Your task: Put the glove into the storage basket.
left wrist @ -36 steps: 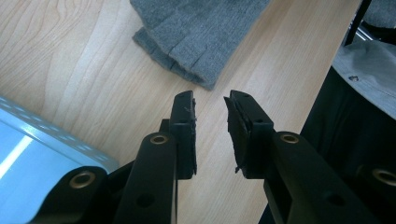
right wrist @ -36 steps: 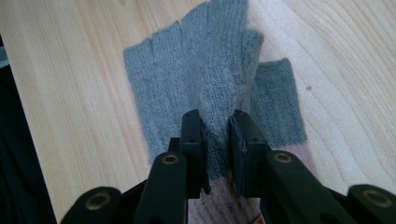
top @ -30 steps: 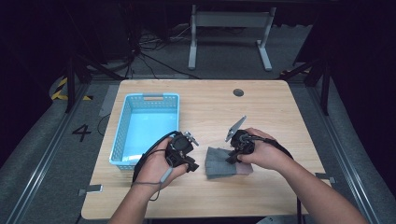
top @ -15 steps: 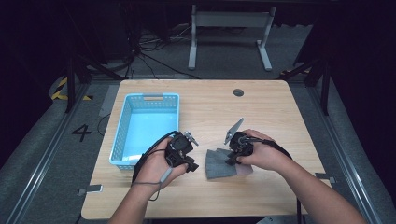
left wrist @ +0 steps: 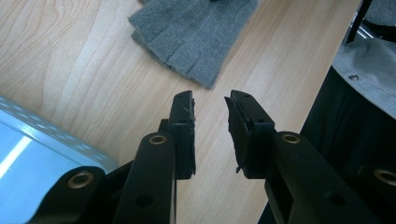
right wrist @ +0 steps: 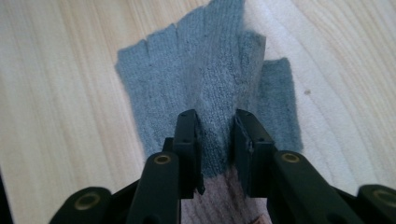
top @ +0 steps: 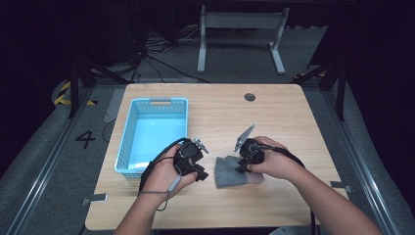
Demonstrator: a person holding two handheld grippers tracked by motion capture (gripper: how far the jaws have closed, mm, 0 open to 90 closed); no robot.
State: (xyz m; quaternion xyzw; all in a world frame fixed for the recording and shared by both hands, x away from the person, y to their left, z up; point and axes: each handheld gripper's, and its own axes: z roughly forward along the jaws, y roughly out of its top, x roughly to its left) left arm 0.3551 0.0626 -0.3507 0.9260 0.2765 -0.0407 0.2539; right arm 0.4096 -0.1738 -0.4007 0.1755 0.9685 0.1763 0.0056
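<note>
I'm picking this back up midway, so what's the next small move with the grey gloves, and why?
Probably close the right tongs on the grey glove. Their jaws straddle a raised fold of it near the cuff, with a gap left, so it isn't pinched yet. The left tongs hang open short of the fabric, beside the blue basket.
</note>
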